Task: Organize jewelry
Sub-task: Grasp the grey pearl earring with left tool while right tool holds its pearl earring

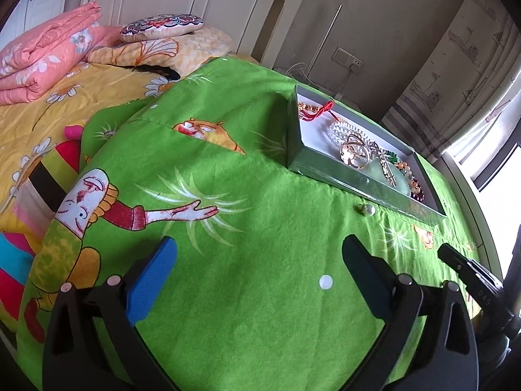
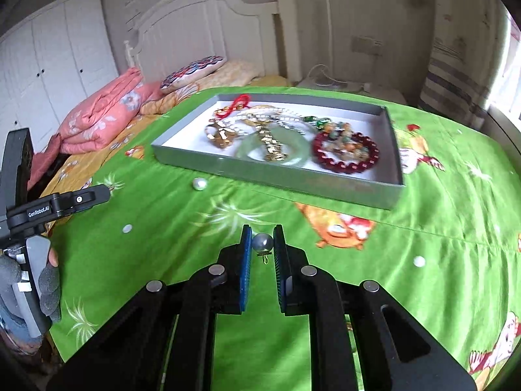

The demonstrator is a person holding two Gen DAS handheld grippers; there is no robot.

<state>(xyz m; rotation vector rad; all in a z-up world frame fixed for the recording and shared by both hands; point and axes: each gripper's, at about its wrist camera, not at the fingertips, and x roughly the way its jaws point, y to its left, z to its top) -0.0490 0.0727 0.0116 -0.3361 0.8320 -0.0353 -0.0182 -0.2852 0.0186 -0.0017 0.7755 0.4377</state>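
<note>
At the far left of the right wrist view, a gloved hand [image 2: 49, 280] holds the left claw [image 1: 259, 254]; in its own view that claw's blue pads [image 1: 153, 280] are spread wide apart over the green cloth [image 1: 244, 325], pinching nothing. Behind lies the bed [image 1: 32, 123] with a folded pink quilt [image 1: 49, 55] and a patterned cushion [image 1: 162, 27].

On the cloth, just in front of the box's near wall, sits a loose white pearl earring [image 2: 199, 184]. Nearer the middle, the right claw [image 2: 263, 239] is pressed together on a grey pearl earring [image 2: 263, 241], its small hook hanging below between the pads, above the cloth.

Beyond stands the shallow grey box [image 2: 276, 179] with a white floor. Inside, from left to right: a red cord [image 2: 239, 102], gold chains [image 2: 224, 135], a pale green bangle [image 2: 293, 159] with a gold piece lying across it, a string of mixed coloured beads [image 2: 338, 130], and a dark red bead bracelet [image 2: 345, 151] near the right wall.
</note>
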